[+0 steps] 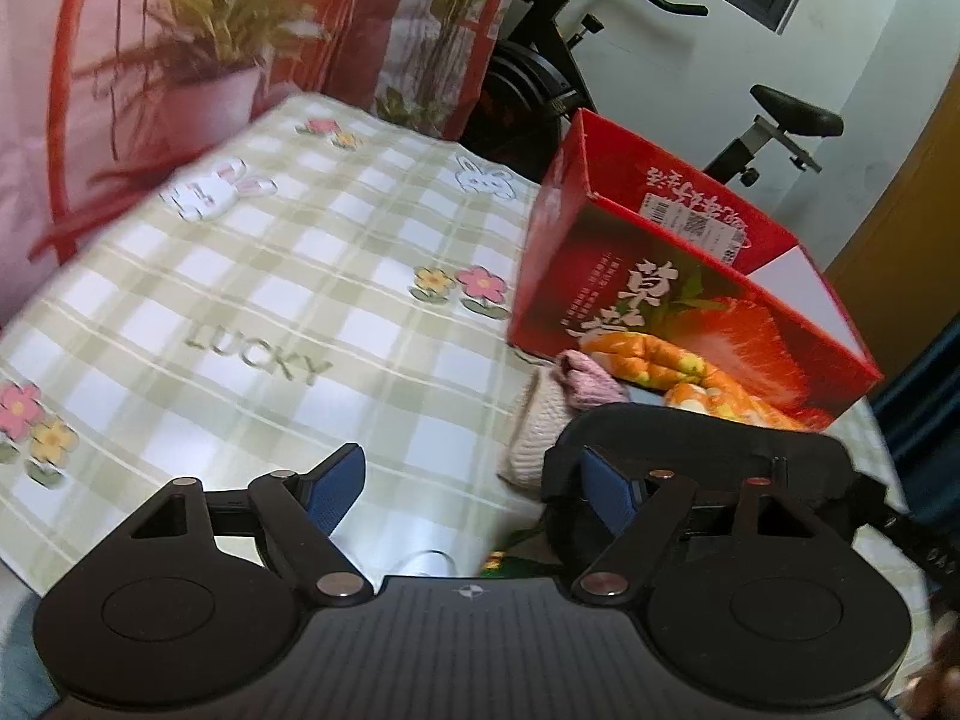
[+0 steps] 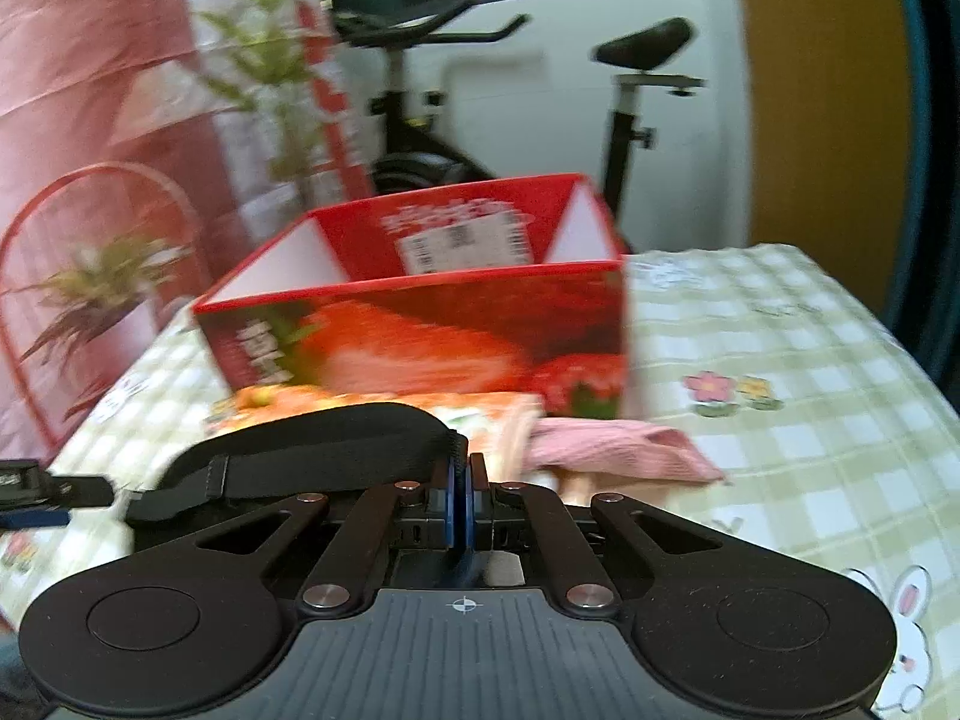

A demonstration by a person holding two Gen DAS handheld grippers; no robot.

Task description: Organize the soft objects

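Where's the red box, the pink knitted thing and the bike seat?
red box (image 1: pixel 672 324), left wrist view, strawberry-printed front wall.
pink knitted thing (image 2: pixel 624 441), right wrist view, middle of the cloth.
bike seat (image 2: pixel 648 42), right wrist view, black saddle top.

The left gripper (image 1: pixel 468 495) hangs over the checked tablecloth (image 1: pixel 252 312) with its blue pads (image 1: pixel 333 489) apart and nothing between them. Right of it stands the red box (image 1: pixel 678 288), open-topped. Against the box's near wall lie an orange patterned cloth (image 1: pixel 654 360), a pink knit piece (image 1: pixel 585 381) and a cream knit piece (image 1: pixel 540 438). A black strap (image 1: pixel 696 435), possibly a bag's, lies just before them.
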